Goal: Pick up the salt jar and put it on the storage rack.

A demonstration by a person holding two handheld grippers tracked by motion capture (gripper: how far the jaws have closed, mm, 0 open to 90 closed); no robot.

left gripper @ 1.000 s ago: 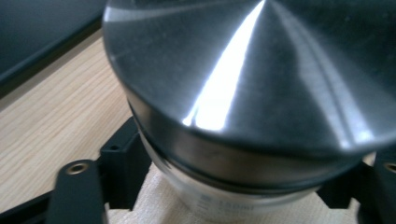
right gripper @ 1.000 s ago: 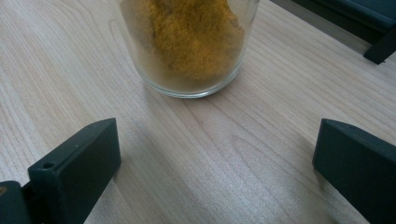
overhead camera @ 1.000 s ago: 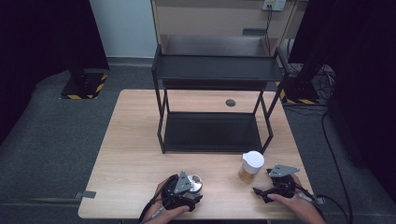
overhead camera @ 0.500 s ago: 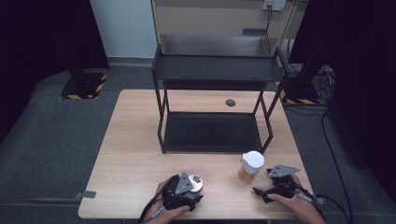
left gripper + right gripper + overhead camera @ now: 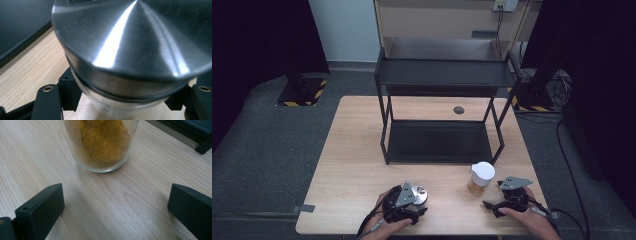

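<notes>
while clamped on a round jar (image 5: 120, 75) with a brushed-steel lid, left tool (image 5: 408, 206) sits near the front edge of the tabletop (image 5: 357, 165), jaws having just closed, black pads pressed against the clear glass body under the lid. lid flat, circular, satin metal with a bright streak of glare; dark band beneath its rim; faint printed graduation marks on the glass below. seen from the high view as a small silvery disc just beside the grey three-cornered plate.

right tool (image 5: 504, 202) held low at the front right, jaws well apart, blocky matte-black pads (image 5: 40, 207) resting close above pale, fine-grained wood. ahead of them, apart from both pads, a straight-sided clear glass jar (image 5: 100, 145) with a thick base, holding coarse mustard-yellow powder; capped with a white round lid (image 5: 483, 171) in the high view.

behind both jars, a black metal two-tier shelf rack (image 5: 442, 80), thin square legs, flat dark shelves. small dark round grommet (image 5: 458, 110) in the tabletop under the rack.
</notes>
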